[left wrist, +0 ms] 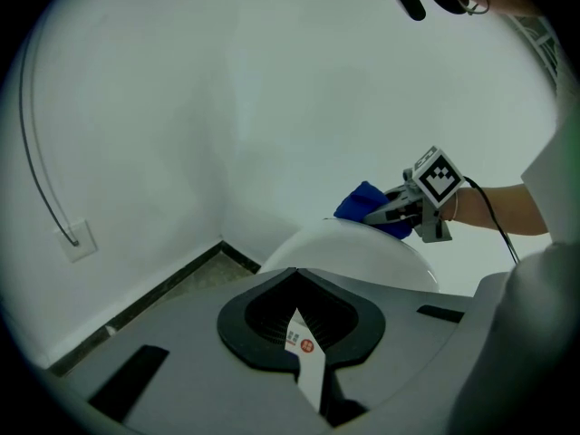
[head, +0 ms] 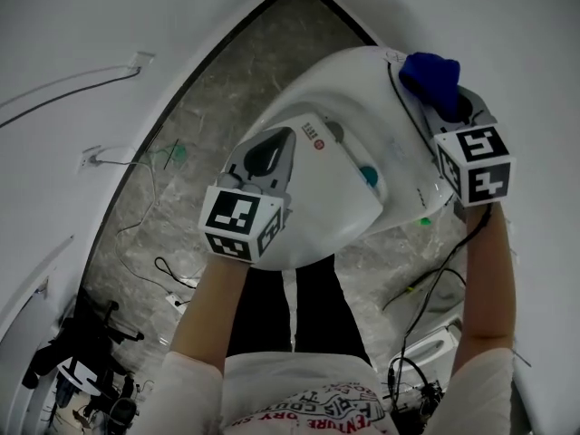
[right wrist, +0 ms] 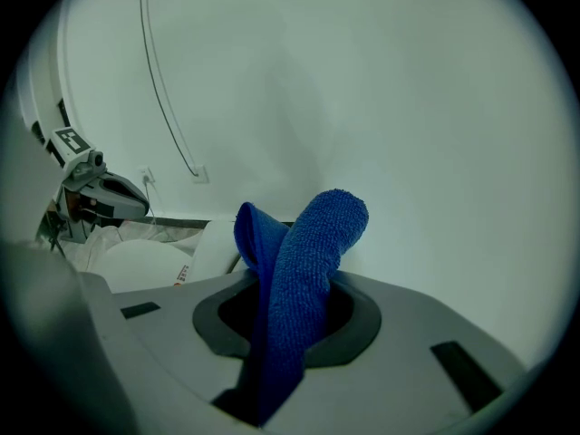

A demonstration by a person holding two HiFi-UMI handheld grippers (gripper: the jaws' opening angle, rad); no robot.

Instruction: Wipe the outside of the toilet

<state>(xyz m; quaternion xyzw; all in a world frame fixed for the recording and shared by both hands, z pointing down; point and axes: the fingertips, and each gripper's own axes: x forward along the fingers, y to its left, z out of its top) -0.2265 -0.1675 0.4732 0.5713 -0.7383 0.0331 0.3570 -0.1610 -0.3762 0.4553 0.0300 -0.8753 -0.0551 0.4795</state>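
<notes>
Where the toilet [head: 349, 80] is found: on the grey floor [head: 227, 89], by the white wall [head: 109, 16], with its lid shut.
Blue cloth [head: 430, 69]: touching the toilet's far top, on the right side.
Right gripper [head: 441, 98]: fingers clamped on the blue cloth.
Left gripper [head: 288, 136]: held over the lid, fingers only a thin gap apart, nothing pinched.
Red-dot label [head: 316, 140]: stuck on the lid, just past the left gripper.

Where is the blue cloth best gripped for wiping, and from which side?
Grip the blue cloth at its bunched fold, from the side away from the toilet, as the right hand-held gripper does: the folded end sticks out past the jaws as a pad.
</notes>
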